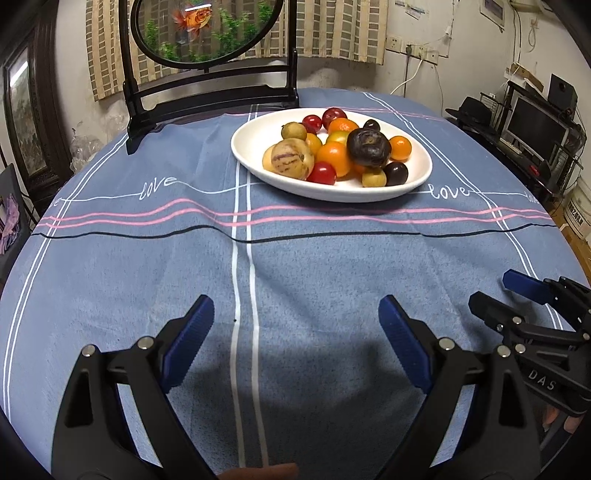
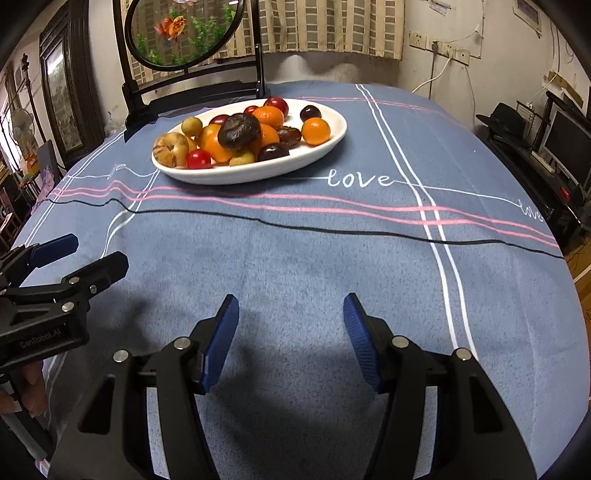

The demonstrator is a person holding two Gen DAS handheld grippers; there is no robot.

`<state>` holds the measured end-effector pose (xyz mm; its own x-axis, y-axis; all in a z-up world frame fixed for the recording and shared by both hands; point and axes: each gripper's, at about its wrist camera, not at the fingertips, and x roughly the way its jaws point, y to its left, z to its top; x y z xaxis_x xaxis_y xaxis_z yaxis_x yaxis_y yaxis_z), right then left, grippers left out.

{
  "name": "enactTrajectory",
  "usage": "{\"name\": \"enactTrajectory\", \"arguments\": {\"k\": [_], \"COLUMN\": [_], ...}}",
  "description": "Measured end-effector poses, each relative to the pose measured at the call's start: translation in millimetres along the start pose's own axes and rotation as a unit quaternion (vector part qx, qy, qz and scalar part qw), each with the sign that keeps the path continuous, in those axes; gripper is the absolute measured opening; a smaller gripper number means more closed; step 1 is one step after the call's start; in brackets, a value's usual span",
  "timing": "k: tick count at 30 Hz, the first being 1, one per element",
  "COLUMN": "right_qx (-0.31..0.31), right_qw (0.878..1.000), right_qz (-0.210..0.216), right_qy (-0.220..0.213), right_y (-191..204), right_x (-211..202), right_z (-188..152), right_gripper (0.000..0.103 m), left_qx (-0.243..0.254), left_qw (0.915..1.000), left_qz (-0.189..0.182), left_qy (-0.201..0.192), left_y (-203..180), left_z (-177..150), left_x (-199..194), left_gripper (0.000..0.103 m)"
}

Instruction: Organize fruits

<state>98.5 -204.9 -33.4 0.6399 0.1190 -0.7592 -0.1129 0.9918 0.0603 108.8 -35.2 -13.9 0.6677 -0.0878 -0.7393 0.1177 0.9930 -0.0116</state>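
Note:
A white oval plate (image 1: 258, 129) (image 2: 332, 136) at the far middle of the table holds a heap of fruit: oranges (image 1: 334, 157) (image 2: 316, 131), red cherry tomatoes (image 1: 321, 173) (image 2: 198, 159), dark plums (image 1: 396, 173) (image 2: 310, 112), a striped pale melon (image 1: 291, 159) (image 2: 170, 148), and a dark wrinkled fruit (image 1: 369, 147) (image 2: 239, 131) on top. My left gripper (image 1: 295, 317) is open and empty, low over the near cloth. My right gripper (image 2: 290, 314) is open and empty beside it, also seen at the right of the left wrist view (image 1: 491, 295).
A blue tablecloth (image 1: 314, 266) (image 2: 332, 258) with white, pink and black lines covers the round table. A black-framed round goldfish screen (image 1: 207, 33) (image 2: 184, 33) stands at the back left behind the plate. A desk with monitors (image 1: 535, 125) is off the table's right edge.

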Motion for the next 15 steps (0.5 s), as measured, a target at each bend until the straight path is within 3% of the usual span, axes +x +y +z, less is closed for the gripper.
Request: {"name": "enactTrajectory", "arguments": {"k": [9,15], "right_qx": [0.006,-0.008], "right_qw": [1.0,0.999], "right_qz": [0.008,0.009], "right_qy": [0.021,0.032], "right_y": [-2,3], "right_x": [8,12], "right_z": [-1,-1], "right_gripper": [0.059,0.07], "left_qx": [-0.001,-0.002], "left_qw": [0.9999,0.9995], "left_qz": [-0.003,-0.007], "left_qy": [0.012,0.032], "left_y": [1,1], "left_z": [-4,-7], "left_x": [10,19], "left_gripper": [0.094,0.095]}}
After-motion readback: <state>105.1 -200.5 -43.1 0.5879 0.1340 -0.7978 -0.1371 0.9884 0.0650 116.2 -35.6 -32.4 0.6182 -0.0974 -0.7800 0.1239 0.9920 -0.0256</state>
